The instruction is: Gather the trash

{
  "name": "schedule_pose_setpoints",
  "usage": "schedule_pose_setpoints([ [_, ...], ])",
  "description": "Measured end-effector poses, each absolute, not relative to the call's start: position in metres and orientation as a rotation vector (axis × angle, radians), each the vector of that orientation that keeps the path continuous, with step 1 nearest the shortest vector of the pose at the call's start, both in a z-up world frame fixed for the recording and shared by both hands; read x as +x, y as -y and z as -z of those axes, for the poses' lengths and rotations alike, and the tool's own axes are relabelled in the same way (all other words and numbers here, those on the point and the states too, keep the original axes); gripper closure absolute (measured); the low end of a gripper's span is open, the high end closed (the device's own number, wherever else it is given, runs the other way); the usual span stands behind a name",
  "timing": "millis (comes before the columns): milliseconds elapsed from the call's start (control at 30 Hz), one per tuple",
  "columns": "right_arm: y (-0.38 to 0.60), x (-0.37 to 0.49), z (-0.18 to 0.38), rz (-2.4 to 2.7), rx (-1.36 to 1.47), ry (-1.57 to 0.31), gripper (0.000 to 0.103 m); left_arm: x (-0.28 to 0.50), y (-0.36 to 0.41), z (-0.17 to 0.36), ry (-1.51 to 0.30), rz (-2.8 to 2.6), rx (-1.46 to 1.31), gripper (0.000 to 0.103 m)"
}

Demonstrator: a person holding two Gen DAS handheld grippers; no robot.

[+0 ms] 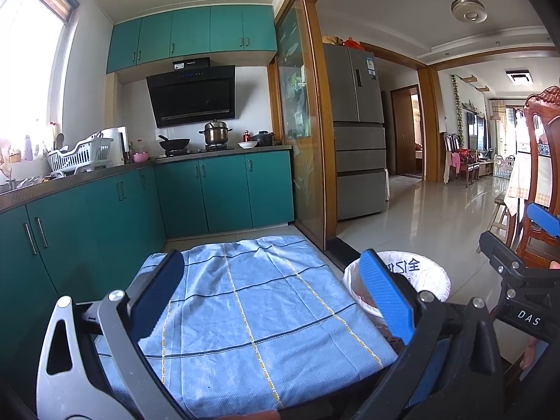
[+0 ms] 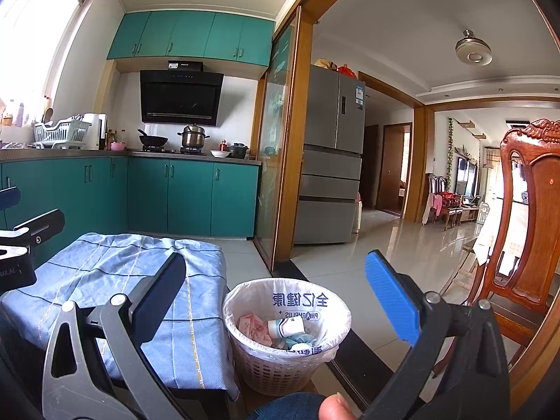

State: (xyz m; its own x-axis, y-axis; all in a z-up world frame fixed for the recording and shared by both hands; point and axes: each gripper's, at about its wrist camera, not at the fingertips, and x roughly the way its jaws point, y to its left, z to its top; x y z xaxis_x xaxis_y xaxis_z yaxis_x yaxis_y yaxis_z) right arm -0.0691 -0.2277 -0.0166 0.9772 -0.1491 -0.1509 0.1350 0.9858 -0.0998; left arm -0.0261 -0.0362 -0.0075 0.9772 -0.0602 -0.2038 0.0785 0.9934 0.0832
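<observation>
The left tool (image 1: 276,276) was spread wide and held nothing, hovering above the blue checked cloth (image 1: 245,301) that covered the bench (image 2: 196,390). The right tool (image 2: 276,276) was likewise spread and empty, raised over the white basket (image 2: 280,367) standing just beside the bench's right edge. A white printed bag (image 2: 304,302) lined the basket, and inside lay the trash (image 2: 276,329): pink crumpled wrapping and a pale, light-blue carton with other scraps. A carved wooden chair (image 2: 535,231) stood to the right of the basket, and green cupboards (image 2: 189,196) ran along the far wall beyond the bench. A thumb (image 2: 336,407) showed at the lower edge of the right view.
</observation>
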Motion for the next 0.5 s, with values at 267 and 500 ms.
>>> schedule_pose_setpoints([
  [267,0.225,-0.064,0.017,0.150,-0.093,-0.170,0.003,-0.020,0.037,0.008,-0.217,0.077,0.091,0.003],
  [500,0.223,-0.056,0.021,0.140,-0.099,-0.187,0.003,-0.012,0.037,0.012,-0.237,0.073,0.084,0.003],
])
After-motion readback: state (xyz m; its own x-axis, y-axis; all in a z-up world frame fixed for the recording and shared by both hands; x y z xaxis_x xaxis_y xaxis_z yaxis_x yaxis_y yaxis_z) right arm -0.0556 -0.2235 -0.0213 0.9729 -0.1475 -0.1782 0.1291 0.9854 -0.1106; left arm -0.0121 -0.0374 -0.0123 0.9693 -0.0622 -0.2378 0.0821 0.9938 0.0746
